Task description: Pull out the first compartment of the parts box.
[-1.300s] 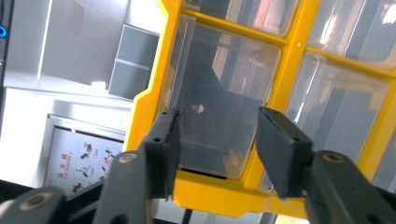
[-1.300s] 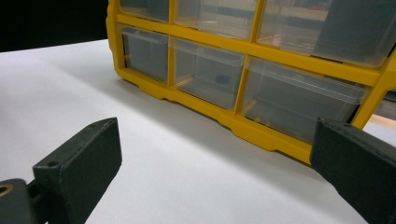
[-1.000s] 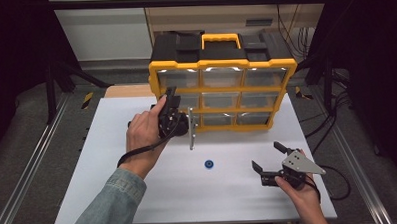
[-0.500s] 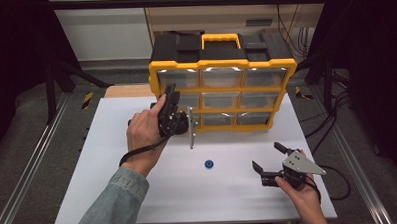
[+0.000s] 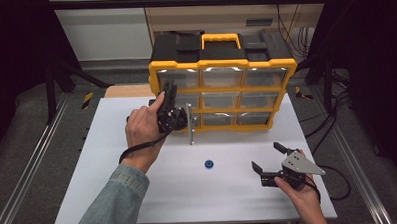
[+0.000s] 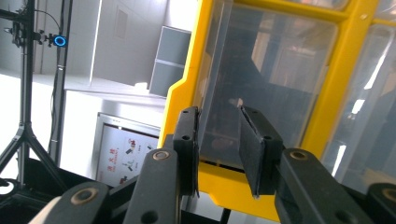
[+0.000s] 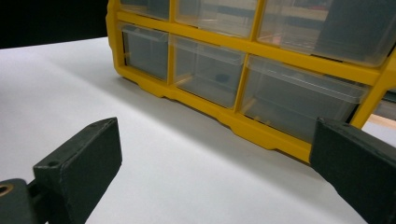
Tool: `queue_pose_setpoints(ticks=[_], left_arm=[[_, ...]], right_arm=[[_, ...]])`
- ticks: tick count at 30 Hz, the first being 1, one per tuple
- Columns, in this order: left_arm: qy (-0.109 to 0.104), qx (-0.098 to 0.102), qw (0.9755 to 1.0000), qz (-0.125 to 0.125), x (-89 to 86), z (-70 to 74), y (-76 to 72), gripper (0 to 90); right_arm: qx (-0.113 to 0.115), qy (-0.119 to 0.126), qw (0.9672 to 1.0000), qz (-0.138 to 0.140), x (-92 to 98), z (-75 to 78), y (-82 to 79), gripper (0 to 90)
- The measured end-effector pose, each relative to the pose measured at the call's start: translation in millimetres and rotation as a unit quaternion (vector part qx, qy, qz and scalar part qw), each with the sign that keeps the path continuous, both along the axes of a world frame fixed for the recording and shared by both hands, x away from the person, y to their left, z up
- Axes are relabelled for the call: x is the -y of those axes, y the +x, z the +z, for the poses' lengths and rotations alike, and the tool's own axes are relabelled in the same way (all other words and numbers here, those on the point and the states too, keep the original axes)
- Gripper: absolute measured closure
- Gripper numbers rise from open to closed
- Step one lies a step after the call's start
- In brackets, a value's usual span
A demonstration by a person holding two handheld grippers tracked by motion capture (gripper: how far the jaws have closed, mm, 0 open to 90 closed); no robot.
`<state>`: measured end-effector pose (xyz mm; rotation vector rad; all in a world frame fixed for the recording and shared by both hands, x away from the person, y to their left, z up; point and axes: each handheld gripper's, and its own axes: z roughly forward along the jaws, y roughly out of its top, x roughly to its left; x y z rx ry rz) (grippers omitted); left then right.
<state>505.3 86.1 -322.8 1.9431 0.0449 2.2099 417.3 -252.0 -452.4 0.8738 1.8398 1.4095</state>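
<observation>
A yellow organizer (image 5: pixel 220 71) with clear drawers stands at the back of the white table (image 5: pixel 139 194). My left gripper (image 5: pixel 170 91) is held up against its left column. In the left gripper view, the left gripper (image 6: pixel 217 140) has a clear drawer's (image 6: pixel 261 70) front between its jaws. The jaws have just been closing, and a gap still shows between the pads. My right gripper (image 5: pixel 266 155) rests wide open near the table's front right, nothing between its jaws. In the right gripper view, the right gripper (image 7: pixel 217 172) faces the organizer's bottom drawers (image 7: pixel 205 67). A small blue ring (image 5: pixel 209 164) lies on the table between the hands.
A black lid and yellow handle (image 5: pixel 220 40) top the organizer. Metal rails (image 5: pixel 33 163) run along both sides of the table. Cables (image 5: pixel 339 182) trail off the right edge. Bare table surface lies in front of the organizer.
</observation>
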Motion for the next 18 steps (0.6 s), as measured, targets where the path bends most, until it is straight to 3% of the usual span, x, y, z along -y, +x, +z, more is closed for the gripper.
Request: queue_pose_setpoints(ticks=[3,9,18], left_arm=[[0.003,0.001,1.0000,0.001,-0.8,0.6,4.2,69.7],[0.032,0.009,0.9994,0.007,3.7,-4.8,10.8,71.0],[0.046,0.023,0.9986,0.016,3.7,-3.3,14.2,73.0]], right_arm=[[0.000,0.004,1.0000,-0.004,1.8,0.5,0.6,3.0],[0.005,0.003,1.0000,-0.001,1.2,2.1,-0.2,3.0],[0.003,0.005,1.0000,-0.003,1.7,2.5,-0.6,3.0]])
